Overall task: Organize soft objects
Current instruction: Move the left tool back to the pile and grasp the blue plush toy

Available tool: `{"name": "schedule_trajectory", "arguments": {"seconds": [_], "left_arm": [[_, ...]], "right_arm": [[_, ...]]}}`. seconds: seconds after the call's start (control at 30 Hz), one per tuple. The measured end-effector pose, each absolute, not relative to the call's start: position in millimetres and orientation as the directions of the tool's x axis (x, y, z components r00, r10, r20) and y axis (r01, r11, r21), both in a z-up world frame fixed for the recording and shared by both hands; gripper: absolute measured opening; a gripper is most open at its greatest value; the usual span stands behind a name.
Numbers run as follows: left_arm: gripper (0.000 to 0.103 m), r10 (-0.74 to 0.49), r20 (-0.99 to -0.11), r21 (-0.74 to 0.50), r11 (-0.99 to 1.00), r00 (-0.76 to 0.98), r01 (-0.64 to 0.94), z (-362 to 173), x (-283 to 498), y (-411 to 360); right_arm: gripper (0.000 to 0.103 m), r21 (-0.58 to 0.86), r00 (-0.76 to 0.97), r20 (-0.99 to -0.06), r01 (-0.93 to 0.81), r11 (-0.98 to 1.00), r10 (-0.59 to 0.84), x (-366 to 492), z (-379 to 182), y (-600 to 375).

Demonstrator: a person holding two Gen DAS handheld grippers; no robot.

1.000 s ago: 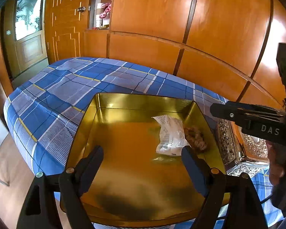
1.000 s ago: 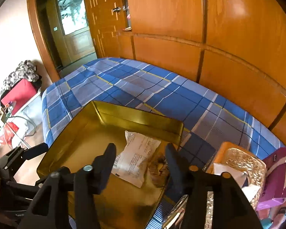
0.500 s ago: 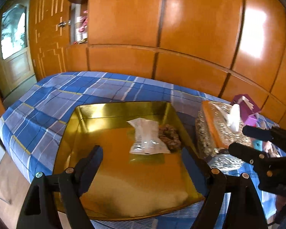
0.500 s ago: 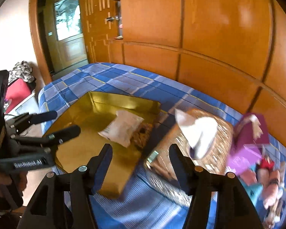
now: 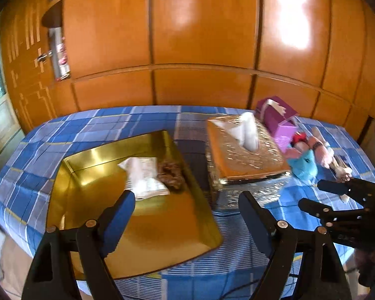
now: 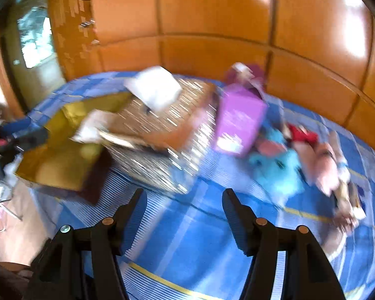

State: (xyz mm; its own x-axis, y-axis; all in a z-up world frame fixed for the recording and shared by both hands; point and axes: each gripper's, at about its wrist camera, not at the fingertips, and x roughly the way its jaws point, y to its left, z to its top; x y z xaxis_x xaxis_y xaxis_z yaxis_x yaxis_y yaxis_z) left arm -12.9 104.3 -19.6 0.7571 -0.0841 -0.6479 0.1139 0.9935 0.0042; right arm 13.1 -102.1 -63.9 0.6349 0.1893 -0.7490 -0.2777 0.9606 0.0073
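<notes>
Both grippers were recorded empty. The left gripper was held above the near part of the gold tray, fingers spread wide, nothing between them. The right gripper was likewise spread wide, over bare checked cloth in front of the tissue box; its view was blurred.

In the tray, a white packet and a brown scrunchie-like item lay touching, against the right wall. The soft things not yet sorted lay in a heap to the right of the tissue box and the purple carton: a blue plush, a red piece and a pink doll-like toy, overlapping one another.

The step in hand was judged to be the right gripper's reach for that heap. Suggested handling: the blue plush, nearest and uppermost, to be taken first; fingers to be kept wide until they straddled a bulky part, then closed on the body and not on a loose edge, so neighbours were not dragged. The lift was to clear the tissue box before crossing to the tray.
</notes>
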Motion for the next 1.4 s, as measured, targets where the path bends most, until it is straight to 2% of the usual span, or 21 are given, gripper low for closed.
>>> {"name": "schedule_trajectory", "arguments": {"seconds": [0.4, 0.67, 0.9, 1.03, 1.17, 1.4], "left_arm": [[0.085, -0.203, -0.671, 0.037, 0.951, 0.713, 0.306, -22, -14, 39], [0.085, -0.300, -0.698, 0.040, 0.891, 0.651, 0.453, -25, -10, -13], [0.085, -0.391, -0.734, -0.047, 0.845, 0.555, 0.533, -28, 14, -73], [0.085, -0.382, -0.767, -0.069, 0.848, 0.516, 0.525, -36, 33, -108], [0.085, -0.384, -0.778, -0.080, 0.846, 0.498, 0.526, -48, 42, -132], [0.085, -0.316, -0.815, -0.024, 0.855, 0.485, 0.518, -76, 88, -183]], "right_arm": [[0.063, -0.022, 0.555, -0.832, -0.026, 0.999, -0.004, -10, -112, -187], [0.063, -0.007, 0.549, -0.835, 0.043, 0.999, -0.030, -25, -117, -215], [0.063, -0.008, 0.540, -0.841, 0.057, 0.998, -0.037, -38, -114, -233], [0.063, -0.029, 0.537, -0.842, 0.058, 0.998, -0.056, -40, -114, -235], [0.063, 0.010, 0.538, -0.842, 0.089, 0.996, -0.040, -38, -115, -247], [0.063, 0.036, 0.543, -0.838, 0.148, 0.988, -0.051, -39, -113, -264]]}}
